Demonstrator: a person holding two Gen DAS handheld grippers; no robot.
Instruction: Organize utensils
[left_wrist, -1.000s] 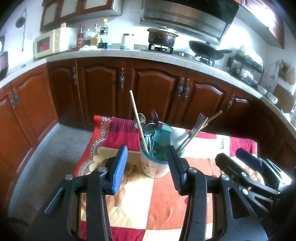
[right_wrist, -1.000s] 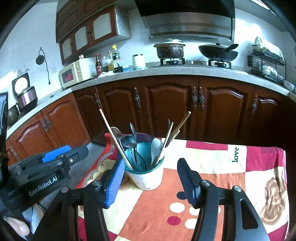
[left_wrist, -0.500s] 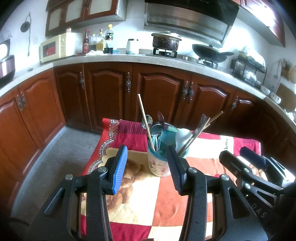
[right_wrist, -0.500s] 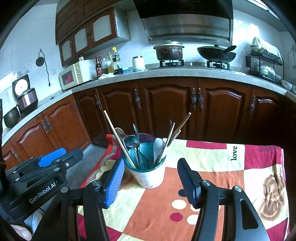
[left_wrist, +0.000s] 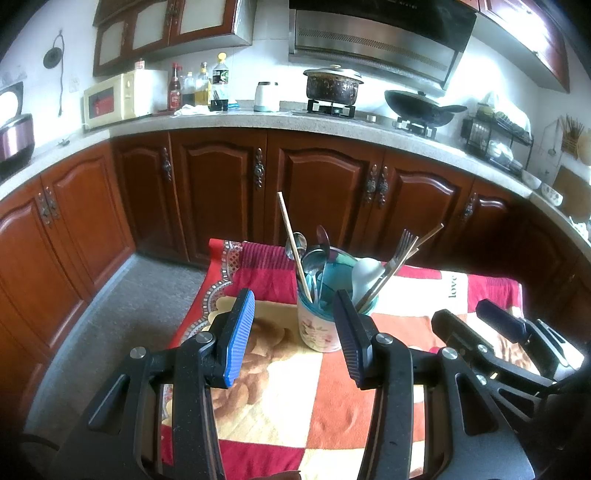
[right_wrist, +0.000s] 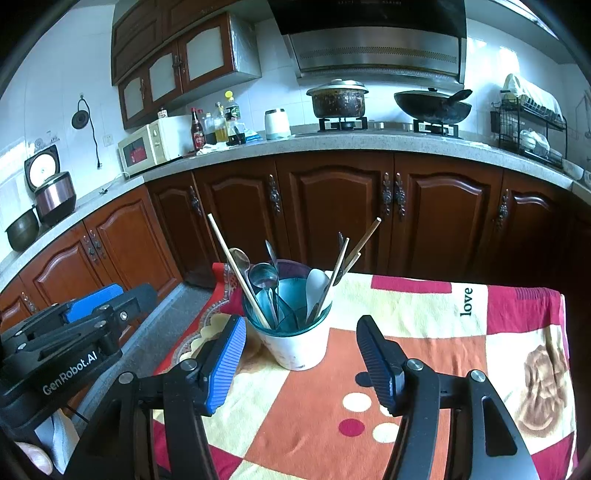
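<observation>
The cup (right_wrist: 295, 343) stands upright on the patterned cloth of the desk (right_wrist: 424, 321), near its far left corner; it looks like rigid, breakable ceramic, top-heavy with its load, so grip it low on the wall. Its chopsticks (right_wrist: 236, 269), fork (left_wrist: 400, 245) and spoons (right_wrist: 262, 277) are stiff, light and probably slippery; take each by its exposed upper end. Both the left tool (left_wrist: 293, 332) and right tool (right_wrist: 299, 356) are spread and empty, short of the cup.
</observation>
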